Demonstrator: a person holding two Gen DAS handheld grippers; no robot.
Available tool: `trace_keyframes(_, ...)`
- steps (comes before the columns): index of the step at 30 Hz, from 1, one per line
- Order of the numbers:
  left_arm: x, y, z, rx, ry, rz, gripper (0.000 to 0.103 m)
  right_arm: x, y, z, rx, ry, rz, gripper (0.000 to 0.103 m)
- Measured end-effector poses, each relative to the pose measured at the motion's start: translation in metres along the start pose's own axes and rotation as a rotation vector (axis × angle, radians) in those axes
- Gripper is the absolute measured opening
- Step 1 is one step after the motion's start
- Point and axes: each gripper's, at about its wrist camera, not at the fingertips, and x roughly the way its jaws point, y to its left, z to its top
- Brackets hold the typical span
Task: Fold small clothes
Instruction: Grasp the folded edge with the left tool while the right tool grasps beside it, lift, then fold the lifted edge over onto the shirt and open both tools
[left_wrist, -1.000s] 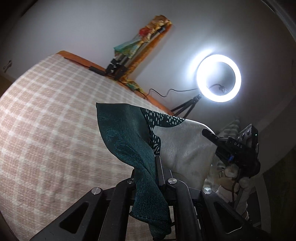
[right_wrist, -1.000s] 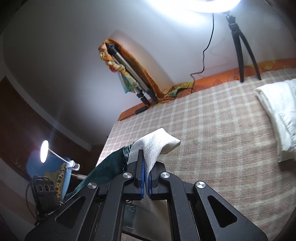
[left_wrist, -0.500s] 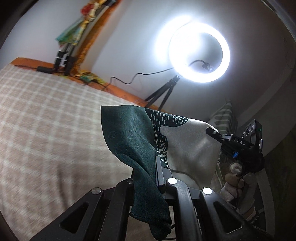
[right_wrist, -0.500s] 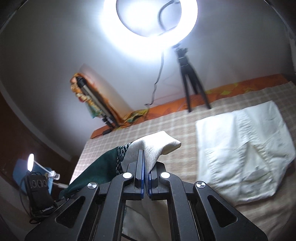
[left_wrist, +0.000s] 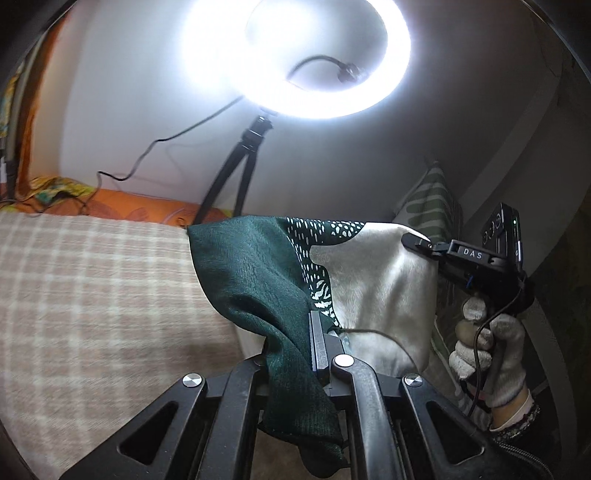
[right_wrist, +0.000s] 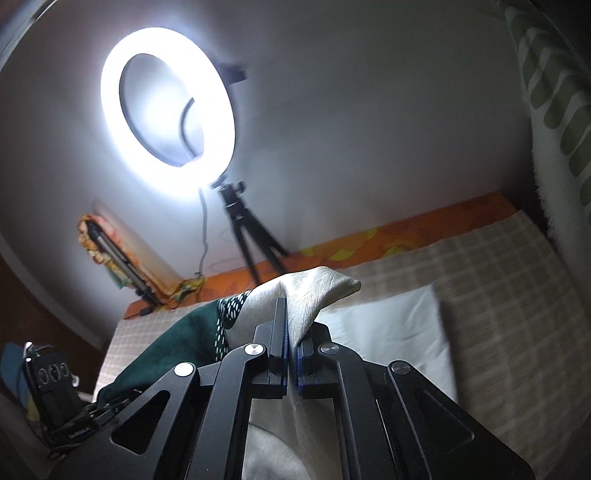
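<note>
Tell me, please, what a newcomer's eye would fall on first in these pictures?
The glaring ring light on its tripod comes first, against the wall behind the checked bed. Next is the green-and-cream cloth, held up above the bed with the left gripper shut on its green part and the right gripper shut on a cream corner. A folded white garment lies on the bed beyond.

Home bedroom doubling as a recording spot; a bed under a beige checked blanket (left_wrist: 92, 295) is filling the 9 o'clock side, orange patterned bedding (right_wrist: 406, 236) edging it by the wall; a ring light (right_wrist: 166, 110) is glowing at 11 o'clock on a tripod (right_wrist: 251, 236); folded white laundry (right_wrist: 388, 325) is lying on the bed.
</note>
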Motion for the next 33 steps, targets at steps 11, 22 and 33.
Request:
trace_keyframes(11, 0.068, -0.017, -0.033, 0.028, 0.112, 0.013, 0.002, 0.032, -0.07, 0.006, 0.025, 0.064, -0.083, 0.002)
trace_keyframes(22, 0.057, -0.023, -0.042, 0.112, 0.122, 0.085, 0.068, 0.033, -0.102, 0.005, 0.012, 0.078, -0.307, 0.004)
trace_keyframes(33, 0.019, -0.023, -0.048, 0.16, 0.106, 0.163, 0.084, 0.0, -0.077, 0.003, 0.006, 0.015, -0.317, 0.042)
